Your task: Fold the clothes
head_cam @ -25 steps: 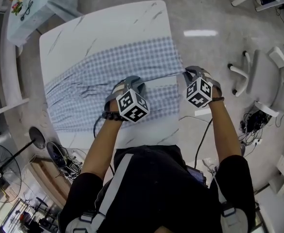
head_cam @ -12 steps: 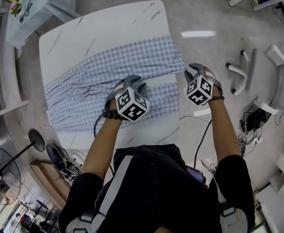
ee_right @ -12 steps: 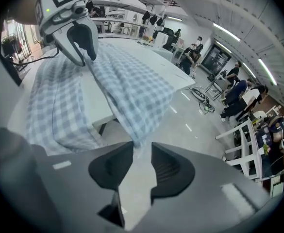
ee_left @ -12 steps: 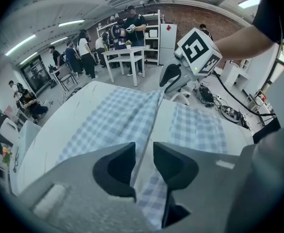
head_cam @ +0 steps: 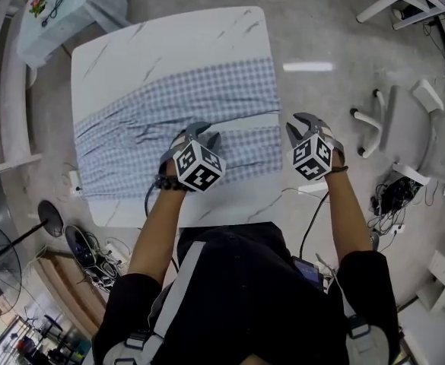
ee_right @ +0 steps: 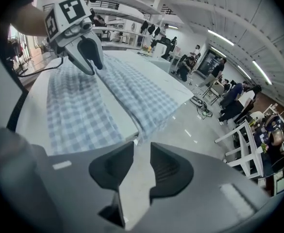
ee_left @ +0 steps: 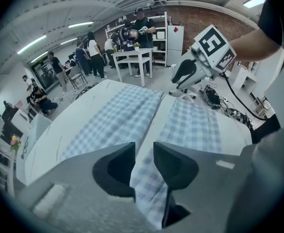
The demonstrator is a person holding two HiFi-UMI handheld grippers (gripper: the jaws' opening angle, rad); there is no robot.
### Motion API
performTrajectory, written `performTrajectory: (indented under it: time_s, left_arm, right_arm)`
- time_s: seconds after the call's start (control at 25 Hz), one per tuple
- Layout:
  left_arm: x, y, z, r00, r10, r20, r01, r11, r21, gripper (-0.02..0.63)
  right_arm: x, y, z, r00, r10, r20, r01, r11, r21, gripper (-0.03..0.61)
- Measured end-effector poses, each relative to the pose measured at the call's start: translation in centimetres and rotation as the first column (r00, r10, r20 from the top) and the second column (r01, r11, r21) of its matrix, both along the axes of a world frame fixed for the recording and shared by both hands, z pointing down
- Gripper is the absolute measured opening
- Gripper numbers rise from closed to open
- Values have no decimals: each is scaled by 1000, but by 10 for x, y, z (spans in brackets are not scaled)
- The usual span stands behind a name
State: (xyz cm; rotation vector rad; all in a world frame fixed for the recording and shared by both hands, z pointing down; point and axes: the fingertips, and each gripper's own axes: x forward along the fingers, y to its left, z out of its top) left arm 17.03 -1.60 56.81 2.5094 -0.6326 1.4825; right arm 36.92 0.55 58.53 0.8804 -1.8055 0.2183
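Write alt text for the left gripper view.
The left gripper hovers with jaws slightly apart over a blue checked cloth spread on a white table. The right gripper, whose empty jaws have just been opening, hangs at the cloth's far end; people stand behind.

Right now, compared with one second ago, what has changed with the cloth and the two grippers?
The right gripper let go of the cloth edge: its jaws have just been opening, nothing is between them, and it hangs beside the table, over the floor. The edge, stretched before, now lies flat. The left gripper stays over the cloth, jaws apart, cloth showing in the gap.
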Motion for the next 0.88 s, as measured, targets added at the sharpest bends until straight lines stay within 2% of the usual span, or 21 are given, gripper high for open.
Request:
performTrajectory:
  time_s: [0.2, 0.36, 0.48, 0.64, 0.88]
  left_arm:
    - [-48, 16, -10, 994, -108, -13, 109, 993, 35, 123]
    - [-108, 29, -17, 981, -192, -13, 192, 980, 58, 123]
    - [-171, 45, -18, 965, -261, -9, 261, 963, 60, 123]
    - [-273, 70, -18, 936, -352, 5, 351, 934, 65, 123]
    - [-412, 97, -14, 923, -384, 23, 382, 922, 58, 123]
  right_arm:
    - [-39, 21, -19, 998, -59, 25, 58, 998, 32, 112]
    - [-92, 29, -31, 990, -135, 45, 132, 990, 53, 108]
    - [-158, 35, -34, 976, -208, 57, 205, 977, 56, 106]
    - [-266, 40, -35, 944, -323, 63, 319, 946, 65, 104]
    - [-415, 61, -38, 916, -386, 109, 381, 922, 63, 101]
